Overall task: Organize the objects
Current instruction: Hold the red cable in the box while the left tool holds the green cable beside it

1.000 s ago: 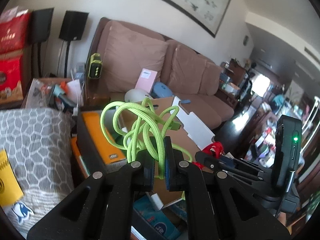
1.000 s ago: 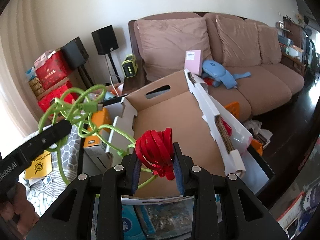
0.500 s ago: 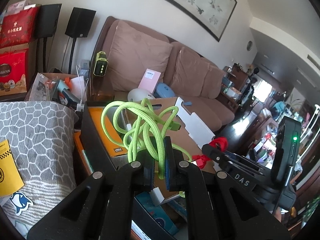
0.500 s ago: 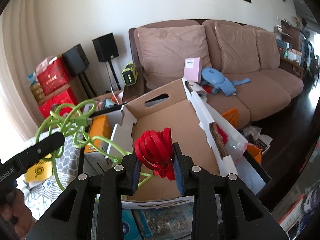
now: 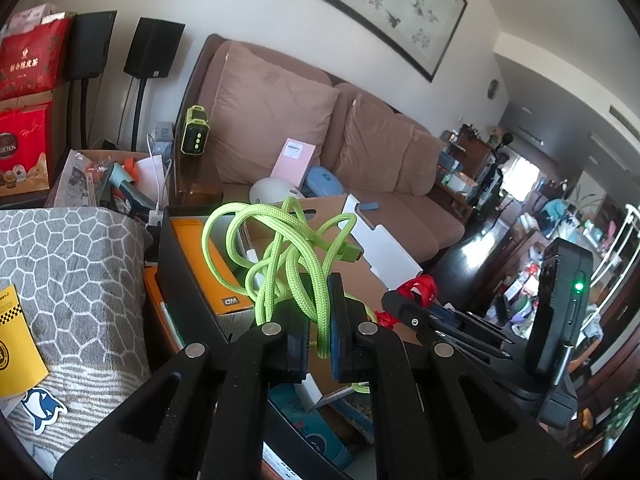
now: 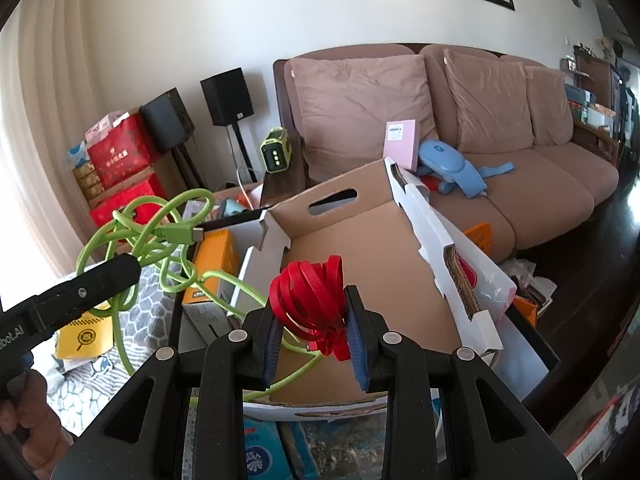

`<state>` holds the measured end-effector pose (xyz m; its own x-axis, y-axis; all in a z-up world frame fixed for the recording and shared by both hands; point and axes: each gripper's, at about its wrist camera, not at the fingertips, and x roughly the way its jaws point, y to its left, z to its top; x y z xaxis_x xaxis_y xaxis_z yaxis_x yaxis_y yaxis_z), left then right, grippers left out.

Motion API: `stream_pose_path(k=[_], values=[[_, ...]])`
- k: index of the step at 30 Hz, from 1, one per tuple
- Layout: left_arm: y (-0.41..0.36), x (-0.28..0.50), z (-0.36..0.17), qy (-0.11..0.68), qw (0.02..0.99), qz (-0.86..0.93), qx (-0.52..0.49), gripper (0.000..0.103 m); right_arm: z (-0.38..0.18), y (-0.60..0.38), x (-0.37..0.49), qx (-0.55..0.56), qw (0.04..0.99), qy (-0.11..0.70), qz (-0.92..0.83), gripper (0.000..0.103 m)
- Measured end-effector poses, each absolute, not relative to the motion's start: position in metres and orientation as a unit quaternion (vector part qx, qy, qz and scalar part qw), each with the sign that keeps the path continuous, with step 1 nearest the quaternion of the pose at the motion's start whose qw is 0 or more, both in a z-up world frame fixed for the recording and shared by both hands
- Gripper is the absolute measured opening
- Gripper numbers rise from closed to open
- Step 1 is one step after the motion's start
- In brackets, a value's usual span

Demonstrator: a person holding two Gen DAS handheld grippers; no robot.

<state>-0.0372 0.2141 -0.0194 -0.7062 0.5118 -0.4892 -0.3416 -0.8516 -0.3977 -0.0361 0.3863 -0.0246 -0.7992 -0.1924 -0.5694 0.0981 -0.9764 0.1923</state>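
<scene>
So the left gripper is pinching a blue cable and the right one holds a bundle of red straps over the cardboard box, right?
Not quite: the cable in the left gripper is bright green, not blue, as the left wrist view shows. The rest holds: the right gripper pinches a bundle of red straps over the open cardboard box.

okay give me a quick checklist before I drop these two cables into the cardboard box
1. Left gripper shut on the green cable: ok.
2. Right gripper shut on the red cable: ok.
3. Cardboard box open with bare floor showing: ok.
4. Green cable clear of the right gripper: not ok, a strand trails under it.
5. Green cable loops free of the orange box: cannot tell.
6. Red cable bundle stays coiled when released: cannot tell.
</scene>
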Motion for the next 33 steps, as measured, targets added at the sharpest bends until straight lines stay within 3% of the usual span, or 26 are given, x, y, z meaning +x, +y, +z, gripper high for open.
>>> stream_pose_path(k=[15, 33], values=[[0.222, -0.043, -0.006, -0.116, 0.239, 0.916, -0.302, 0.007, -0.032, 0.38, -0.039, 0.324, 0.075, -0.051, -0.942, 0.029], [0.233, -0.048, -0.005, -0.101, 0.236, 0.916, -0.308, 0.008, -0.042, 0.394, -0.042, 0.342, 0.06, -0.077, -0.935, 0.029]])
